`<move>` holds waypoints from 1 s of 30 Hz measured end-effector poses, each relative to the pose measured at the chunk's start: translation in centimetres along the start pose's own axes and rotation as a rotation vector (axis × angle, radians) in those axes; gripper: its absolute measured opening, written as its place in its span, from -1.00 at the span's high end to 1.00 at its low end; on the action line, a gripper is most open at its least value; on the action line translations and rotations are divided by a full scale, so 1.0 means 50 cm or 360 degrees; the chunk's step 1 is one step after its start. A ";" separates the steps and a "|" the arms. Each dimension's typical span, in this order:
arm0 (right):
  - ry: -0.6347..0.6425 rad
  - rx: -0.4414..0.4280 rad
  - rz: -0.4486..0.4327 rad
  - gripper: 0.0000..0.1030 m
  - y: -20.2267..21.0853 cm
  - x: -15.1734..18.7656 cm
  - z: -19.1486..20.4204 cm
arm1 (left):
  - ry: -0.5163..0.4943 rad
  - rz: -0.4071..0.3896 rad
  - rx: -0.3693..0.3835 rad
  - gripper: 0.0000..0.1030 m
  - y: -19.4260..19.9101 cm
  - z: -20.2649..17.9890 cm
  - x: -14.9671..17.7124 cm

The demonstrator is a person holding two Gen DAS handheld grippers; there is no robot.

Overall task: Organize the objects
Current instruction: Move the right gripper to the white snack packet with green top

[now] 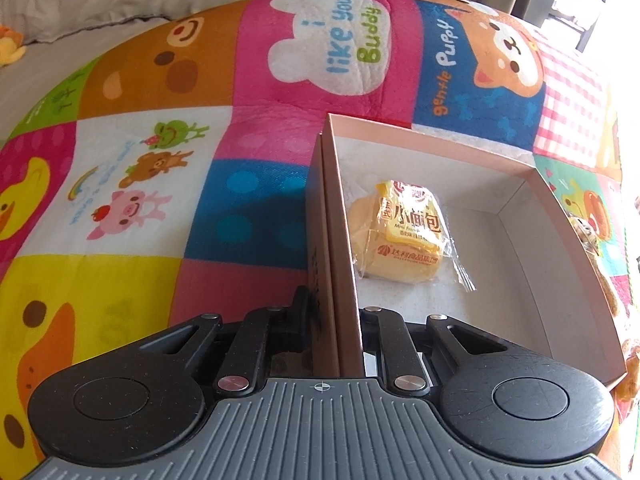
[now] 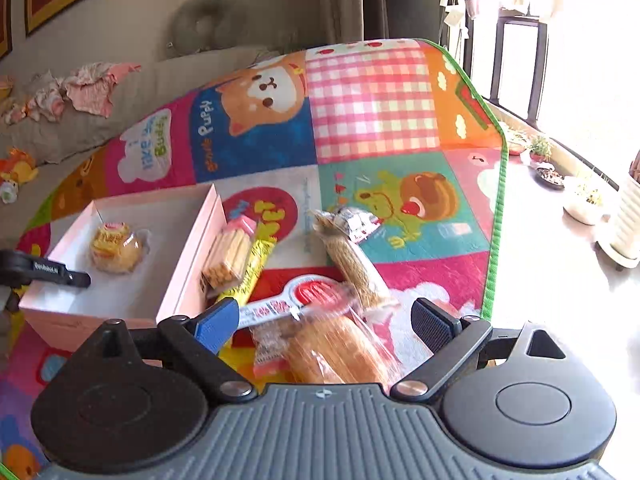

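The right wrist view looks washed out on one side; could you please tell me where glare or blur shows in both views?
Right wrist view: the window blows out white, and the bread packet near the lens is soft. Left wrist view: only its right edge glares; the pink box stays sharp.

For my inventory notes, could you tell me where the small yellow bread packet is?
The yellow bread packet lies alone inside the pink box, near the wall the left gripper clamps.

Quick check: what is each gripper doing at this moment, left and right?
Left gripper: shut on the side wall of the pink box.
Right gripper: open, holding nothing; a wrapped bread snack lies between its fingers on the mat.
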State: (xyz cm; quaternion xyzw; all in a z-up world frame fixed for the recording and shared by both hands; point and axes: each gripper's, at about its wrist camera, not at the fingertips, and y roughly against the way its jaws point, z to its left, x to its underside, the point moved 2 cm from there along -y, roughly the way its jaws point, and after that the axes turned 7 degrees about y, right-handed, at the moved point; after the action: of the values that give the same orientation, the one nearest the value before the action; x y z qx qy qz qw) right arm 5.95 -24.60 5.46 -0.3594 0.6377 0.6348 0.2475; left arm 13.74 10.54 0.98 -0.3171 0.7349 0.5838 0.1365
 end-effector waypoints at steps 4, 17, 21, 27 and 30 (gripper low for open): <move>0.0056 0.0005 -0.0016 -0.82 0.010 0.050 0.012 | 0.0012 -0.0013 -0.0007 0.66 0.004 0.002 0.005; 0.0134 0.0268 -0.0004 -0.81 -0.041 0.089 0.005 | 0.0005 -0.0018 -0.0032 0.67 0.008 0.000 0.013; -0.0056 0.0409 0.0021 -0.81 -0.053 0.084 -0.050 | -0.0003 -0.0020 -0.0034 0.67 0.009 -0.001 0.015; -0.0191 0.0155 -0.0045 -0.72 -0.021 0.097 -0.047 | -0.0001 -0.0021 -0.0034 0.67 0.010 0.000 0.016; -0.0061 -0.0089 -0.0080 -0.53 -0.001 0.088 0.010 | -0.0002 -0.0020 -0.0031 0.67 0.010 0.000 0.015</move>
State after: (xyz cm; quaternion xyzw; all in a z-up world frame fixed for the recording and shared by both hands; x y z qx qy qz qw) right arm 3.18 -24.73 2.00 -0.3698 0.6056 0.6527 0.2655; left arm 12.84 10.37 0.92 -0.3226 0.7271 0.5902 0.1376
